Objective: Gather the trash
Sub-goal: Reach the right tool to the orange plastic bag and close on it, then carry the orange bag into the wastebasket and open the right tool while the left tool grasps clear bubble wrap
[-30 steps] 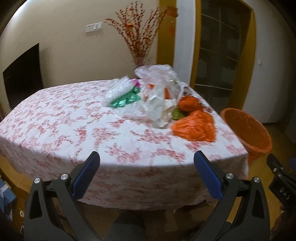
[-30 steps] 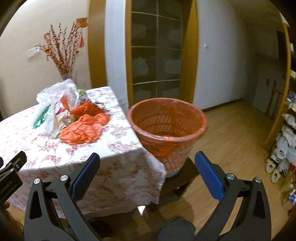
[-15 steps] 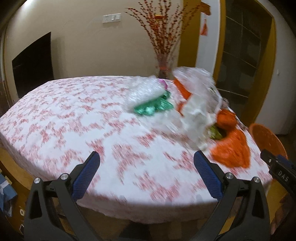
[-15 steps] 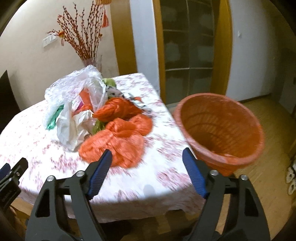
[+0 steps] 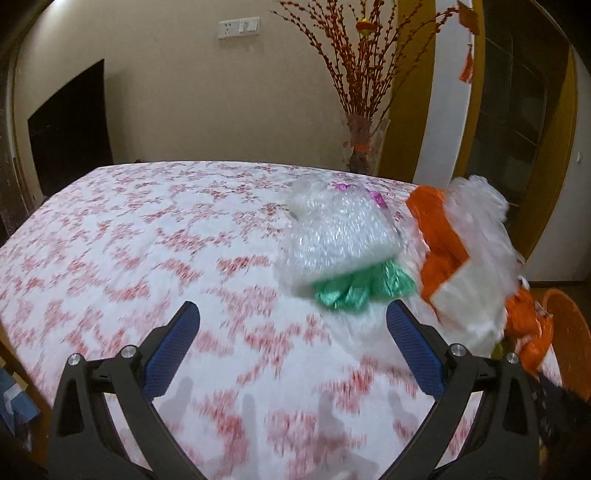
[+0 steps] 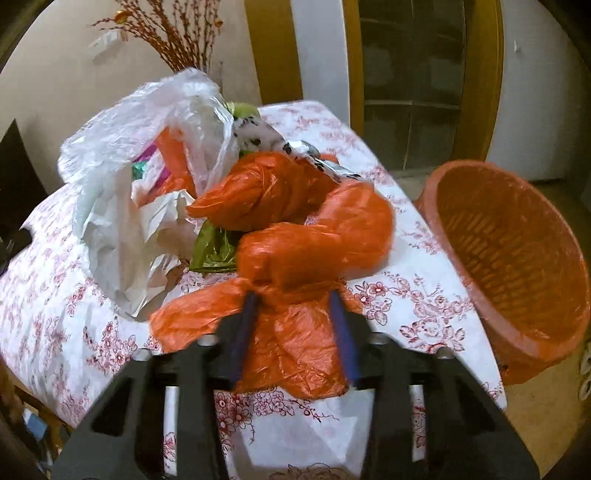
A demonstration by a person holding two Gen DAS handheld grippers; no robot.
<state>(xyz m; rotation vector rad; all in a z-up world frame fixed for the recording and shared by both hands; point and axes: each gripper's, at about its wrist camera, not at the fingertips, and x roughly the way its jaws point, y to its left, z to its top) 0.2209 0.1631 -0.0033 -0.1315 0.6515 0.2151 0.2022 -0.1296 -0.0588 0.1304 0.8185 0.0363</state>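
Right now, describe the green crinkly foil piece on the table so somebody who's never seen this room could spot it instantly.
Find the table with the red-flowered cloth, then the trash heap at its far right end. The green foil wrapper pokes out from under a clear bubble wrap bundle, left of the orange and white bags. It is the only shiny mint-green piece there.

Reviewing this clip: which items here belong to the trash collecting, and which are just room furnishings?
Job items: orange plastic bag between the right gripper fingers; bubble wrap; green foil wrapper; white plastic bag; orange basket; open left gripper.

Bystanders: vase of red branches; floral tablecloth; wall socket.
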